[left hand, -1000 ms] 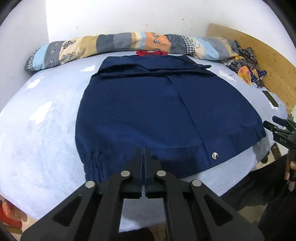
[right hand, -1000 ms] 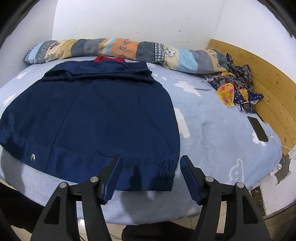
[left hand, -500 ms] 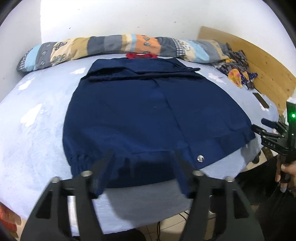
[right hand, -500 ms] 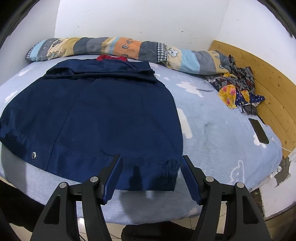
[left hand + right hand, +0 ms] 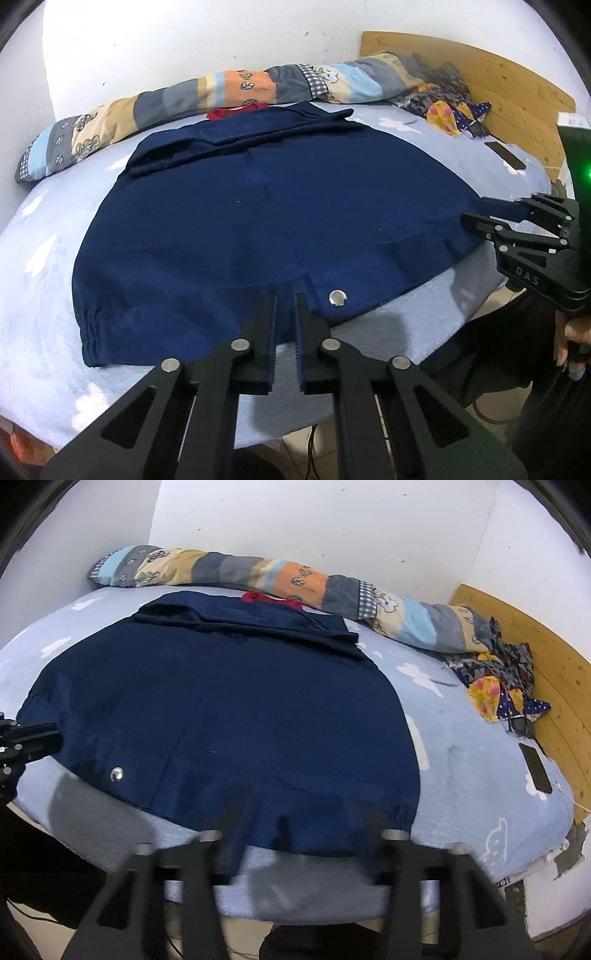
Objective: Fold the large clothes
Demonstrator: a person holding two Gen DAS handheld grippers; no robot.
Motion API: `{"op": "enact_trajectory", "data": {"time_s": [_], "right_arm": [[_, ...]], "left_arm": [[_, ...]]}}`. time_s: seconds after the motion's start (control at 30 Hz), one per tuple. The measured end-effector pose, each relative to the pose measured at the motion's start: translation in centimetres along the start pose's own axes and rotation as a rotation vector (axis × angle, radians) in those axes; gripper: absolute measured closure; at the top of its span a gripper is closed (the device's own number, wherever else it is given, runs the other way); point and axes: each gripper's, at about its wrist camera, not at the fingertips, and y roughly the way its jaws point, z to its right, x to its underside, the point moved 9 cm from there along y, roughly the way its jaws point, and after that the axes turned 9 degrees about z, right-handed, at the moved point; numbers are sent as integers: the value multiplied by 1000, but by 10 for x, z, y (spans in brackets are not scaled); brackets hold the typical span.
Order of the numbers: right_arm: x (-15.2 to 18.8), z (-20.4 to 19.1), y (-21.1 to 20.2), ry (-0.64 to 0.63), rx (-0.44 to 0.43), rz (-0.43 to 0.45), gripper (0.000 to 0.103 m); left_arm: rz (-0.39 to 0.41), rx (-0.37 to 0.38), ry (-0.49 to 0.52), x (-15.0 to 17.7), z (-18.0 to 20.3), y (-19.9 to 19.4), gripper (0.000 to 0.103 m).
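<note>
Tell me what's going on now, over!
Left gripper nearly shut over the jacket hem, grip unclear. Right gripper open, blurred, at the hem. Jacket flat on the bed. Nothing blocking.

Bed (image 5: 480, 775): pale blue cloud-print cover; wooden headboard at right
Centre: navy garment (image 5: 221, 709) spread flat
Far edge: patchwork bolster (image 5: 258, 576) along the wall
Right: patterned cloth heap (image 5: 495, 679); dark phone (image 5: 537, 768) nearby

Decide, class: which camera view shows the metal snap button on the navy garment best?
The left wrist view: the snap button is sharp and large, just beyond the left gripper. The right wrist view shows it smaller, off to the left.
</note>
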Motion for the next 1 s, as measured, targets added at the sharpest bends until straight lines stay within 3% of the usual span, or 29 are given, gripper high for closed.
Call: {"op": "enact_trajectory", "data": {"time_s": [0.2,0.27,0.37,0.43,0.5,0.53,0.6,0.77,1.0], "right_arm": [[2,-4,2,9,-19,-5,80],[1,-4,1,19,-31,-4,88],[2,-5,1,14,-25,-5,82],[3,-4,2,21,-23,-13,79],[4,-2,3,26,-16,-22,66],[4,0,3,29,-12,-21,60],[4,1,2,34,-10,-19,58],[2,1,1,22,6,-11,38],[1,1,2,6,13,-11,38]], "left_arm": [[19,-6,4,-2,0,-1,103],[25,-12,10,-3,-1,-2,103],[20,-32,0,-3,-4,-2,102],[14,-42,-5,-3,-7,-2,90],[19,-54,-14,-4,-12,-3,48],[32,-69,-17,-6,-14,-5,41],[54,-86,-17,-9,-18,-8,38],[33,-103,-30,-7,-26,-4,33],[38,-137,-32,-8,-32,-3,30]]}}
